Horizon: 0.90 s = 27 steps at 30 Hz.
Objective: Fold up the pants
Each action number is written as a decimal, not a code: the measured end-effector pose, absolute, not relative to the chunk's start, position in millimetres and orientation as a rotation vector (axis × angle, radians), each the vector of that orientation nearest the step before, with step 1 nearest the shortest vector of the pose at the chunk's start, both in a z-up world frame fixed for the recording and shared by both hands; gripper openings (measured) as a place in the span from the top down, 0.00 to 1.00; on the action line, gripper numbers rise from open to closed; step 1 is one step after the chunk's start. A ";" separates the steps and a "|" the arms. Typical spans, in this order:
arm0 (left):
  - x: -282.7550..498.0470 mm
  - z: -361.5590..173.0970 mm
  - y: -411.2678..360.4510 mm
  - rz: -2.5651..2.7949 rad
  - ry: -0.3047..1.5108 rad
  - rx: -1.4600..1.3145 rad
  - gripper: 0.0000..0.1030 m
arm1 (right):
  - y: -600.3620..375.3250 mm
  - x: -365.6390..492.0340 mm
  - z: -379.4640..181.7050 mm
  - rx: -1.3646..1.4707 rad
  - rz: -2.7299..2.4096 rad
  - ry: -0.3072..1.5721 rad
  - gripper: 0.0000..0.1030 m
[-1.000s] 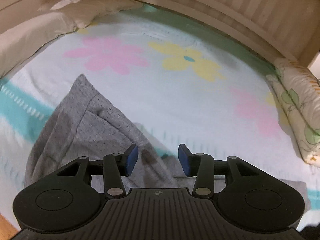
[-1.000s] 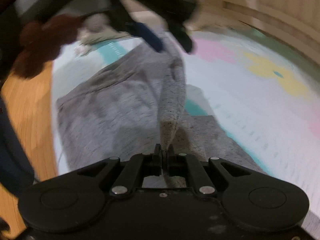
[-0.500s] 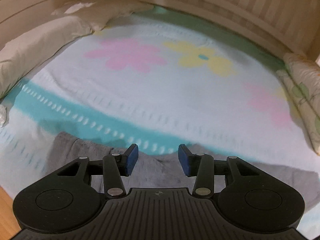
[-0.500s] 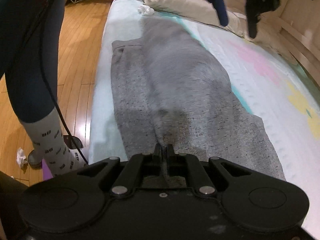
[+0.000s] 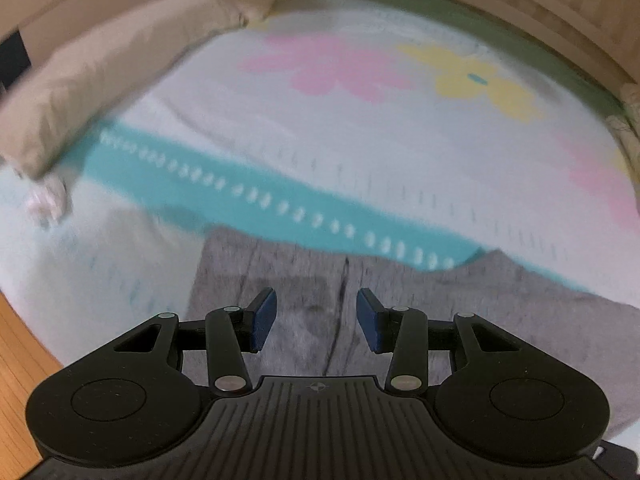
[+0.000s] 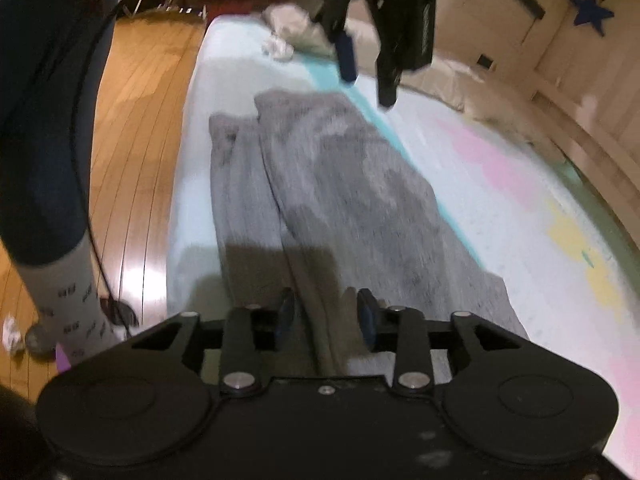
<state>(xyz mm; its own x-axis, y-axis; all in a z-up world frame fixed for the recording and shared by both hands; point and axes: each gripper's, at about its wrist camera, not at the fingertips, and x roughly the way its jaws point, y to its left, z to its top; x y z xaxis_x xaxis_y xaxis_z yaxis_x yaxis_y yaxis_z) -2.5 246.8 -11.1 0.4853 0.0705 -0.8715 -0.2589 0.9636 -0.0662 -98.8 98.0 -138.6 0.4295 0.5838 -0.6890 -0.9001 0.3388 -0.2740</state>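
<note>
The grey pants [image 6: 328, 184] lie lengthwise on the flowered bed sheet [image 6: 500, 200], one leg folded over the other. My right gripper [image 6: 325, 316] is open just above their near end, with the fold ridge between its fingers. My left gripper [image 5: 316, 320] is open and empty above the far end of the pants [image 5: 304, 280]. It also shows at the top of the right wrist view [image 6: 368, 60], hanging above the pants.
A beige pillow [image 5: 100, 88] lies at the bed's left end with a small white crumpled thing [image 5: 46, 200] beside it. A wooden bed rail [image 5: 520, 4] runs along the far side. Wood floor [image 6: 132, 152] and the person's leg [image 6: 44, 120] are beside the bed.
My right gripper was shut on the pants' fold and has opened, letting the fabric drop flat. My left gripper has swung towards the pillow end, over the pants.
</note>
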 end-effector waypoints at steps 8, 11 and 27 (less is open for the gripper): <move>-6.8 -11.8 265.8 0.203 1.028 -0.302 0.59 | 144.2 -85.4 -142.4 -0.608 0.991 0.563 0.65; -7.9 -11.1 272.1 0.196 1.014 -0.353 0.59 | 163.7 -76.4 -147.5 -0.582 0.982 0.584 0.65; -15.8 1.1 263.8 0.178 0.939 -0.307 0.59 | 149.2 -58.8 -129.6 -0.258 1.111 0.813 0.88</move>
